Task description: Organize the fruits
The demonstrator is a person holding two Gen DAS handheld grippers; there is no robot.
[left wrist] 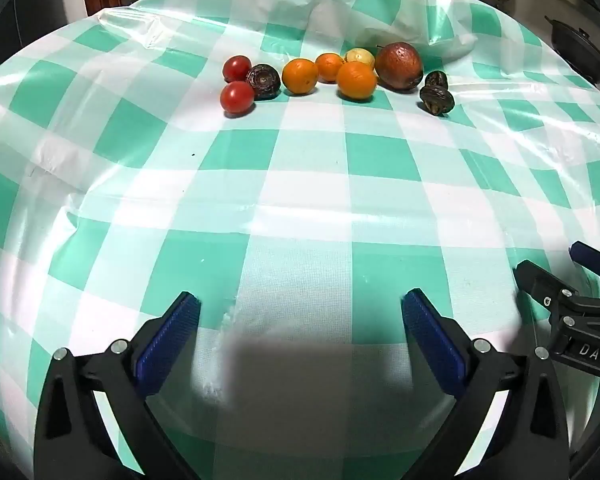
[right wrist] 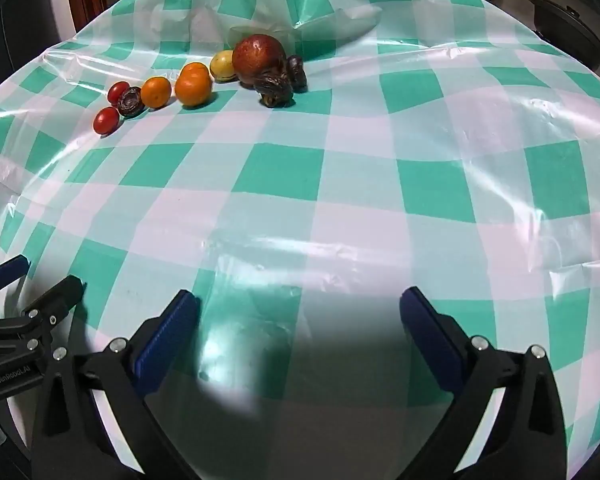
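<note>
The left gripper is built of black plastic arms that widen toward the base, each cut with a triangular opening. Its jaws are faced with ribbed blue pads. Round silver screws are set at the joints of the arms. The right gripper is made alike: black linkage, blue ribbed pads, silver screws. White letters reading "DAS" are printed on the black body of the right gripper in the left wrist view, and "GenRoboLAI", as far as it can be read, on the left gripper's body in the right wrist view.
</note>
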